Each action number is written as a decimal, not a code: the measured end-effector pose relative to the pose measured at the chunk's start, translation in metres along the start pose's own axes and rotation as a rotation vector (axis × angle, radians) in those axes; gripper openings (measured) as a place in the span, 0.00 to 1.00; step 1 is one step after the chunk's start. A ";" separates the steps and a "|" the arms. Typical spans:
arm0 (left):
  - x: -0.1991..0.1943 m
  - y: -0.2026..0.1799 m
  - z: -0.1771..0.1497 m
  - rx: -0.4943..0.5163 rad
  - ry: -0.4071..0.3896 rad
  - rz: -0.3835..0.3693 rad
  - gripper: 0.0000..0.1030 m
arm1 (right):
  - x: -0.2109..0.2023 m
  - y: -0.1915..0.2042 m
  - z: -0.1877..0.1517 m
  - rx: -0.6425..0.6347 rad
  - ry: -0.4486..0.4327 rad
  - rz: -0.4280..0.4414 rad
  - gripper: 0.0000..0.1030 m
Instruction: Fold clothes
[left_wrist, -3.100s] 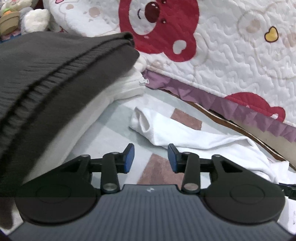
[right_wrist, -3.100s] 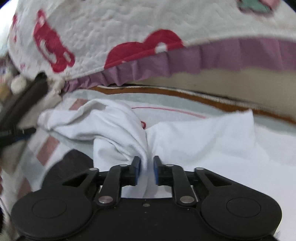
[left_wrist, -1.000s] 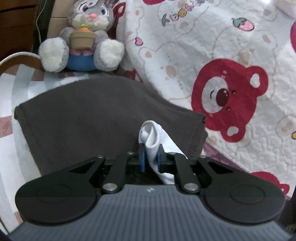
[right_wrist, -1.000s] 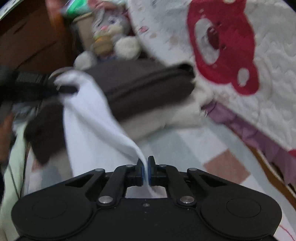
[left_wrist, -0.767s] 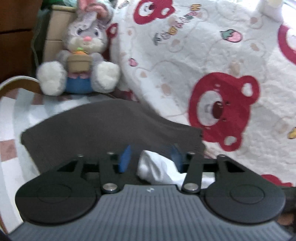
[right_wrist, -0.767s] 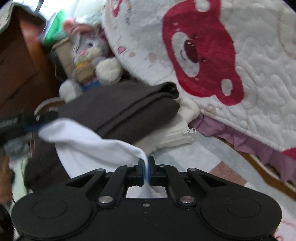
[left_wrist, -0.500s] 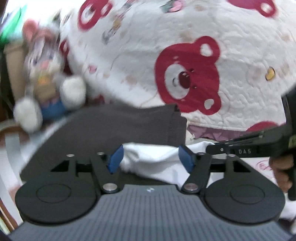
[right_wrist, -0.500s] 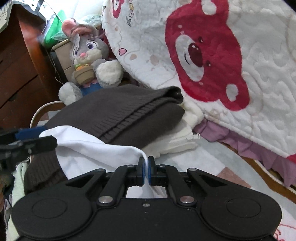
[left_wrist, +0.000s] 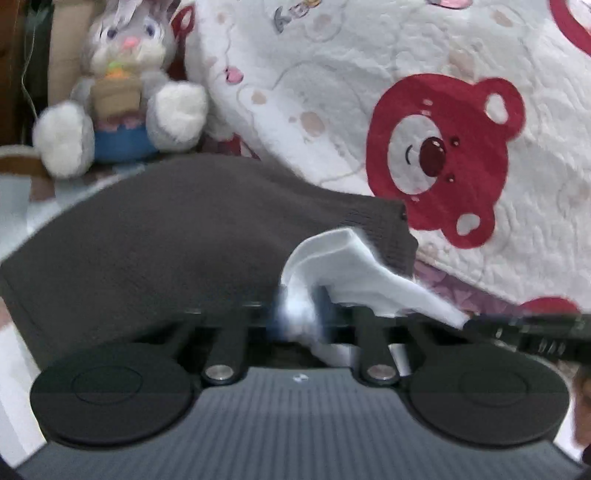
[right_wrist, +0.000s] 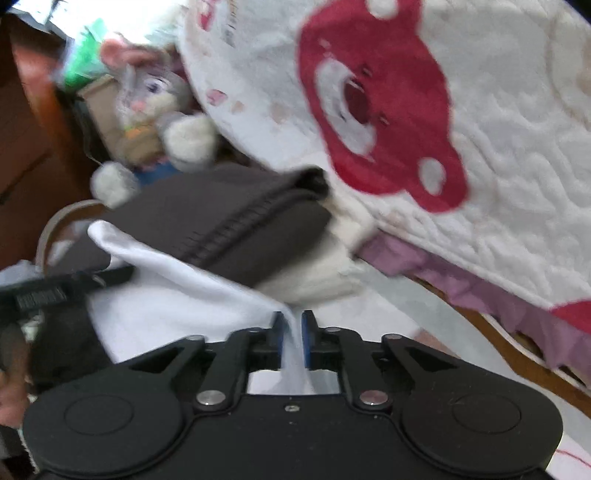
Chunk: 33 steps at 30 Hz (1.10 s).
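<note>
A white garment (left_wrist: 351, 266) stretches between my two grippers above a folded dark grey sweater (left_wrist: 166, 236). In the blurred left wrist view, my left gripper (left_wrist: 300, 317) is shut on a bunched end of the white cloth. The right gripper's black body (left_wrist: 517, 328) reaches in from the right, at the garment's other end. In the right wrist view, my right gripper (right_wrist: 292, 332) pinches a thin fold of the white garment (right_wrist: 177, 295), which drapes leftward to the left gripper (right_wrist: 55, 291). The sweater (right_wrist: 229, 206) lies on a cream folded garment (right_wrist: 314, 273).
A quilt with red bear prints (left_wrist: 443, 155) rises behind and to the right, with a purple frill (right_wrist: 480, 288). A grey plush rabbit (left_wrist: 125, 99) sits behind the sweater. Brown wooden furniture (right_wrist: 22, 129) stands at far left. Pale checked bedding (right_wrist: 388, 314) lies below.
My left gripper, open half a second ago, has shut on the white garment's end again. The right gripper kept its hold while its view swung, and its fingers stand slightly wider on the cloth.
</note>
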<state>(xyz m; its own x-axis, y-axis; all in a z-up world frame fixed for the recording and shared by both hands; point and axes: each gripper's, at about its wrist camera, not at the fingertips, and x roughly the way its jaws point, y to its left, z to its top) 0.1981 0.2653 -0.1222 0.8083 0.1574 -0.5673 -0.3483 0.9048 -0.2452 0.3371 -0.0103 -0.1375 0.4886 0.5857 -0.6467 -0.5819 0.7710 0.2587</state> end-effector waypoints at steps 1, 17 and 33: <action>-0.003 0.000 0.000 0.011 -0.018 0.000 0.09 | -0.007 -0.009 -0.005 0.014 0.002 -0.025 0.23; -0.034 0.004 -0.001 0.020 0.002 0.227 0.11 | -0.121 -0.166 -0.109 0.309 0.098 -0.440 0.52; -0.029 0.018 -0.009 -0.053 -0.012 0.210 0.11 | -0.134 -0.223 -0.151 0.465 -0.032 -0.542 0.64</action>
<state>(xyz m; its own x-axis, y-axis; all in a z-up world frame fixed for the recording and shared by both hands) 0.1640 0.2734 -0.1176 0.7208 0.3458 -0.6007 -0.5341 0.8295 -0.1634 0.3031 -0.2985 -0.2169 0.6533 0.0910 -0.7516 0.0829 0.9782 0.1905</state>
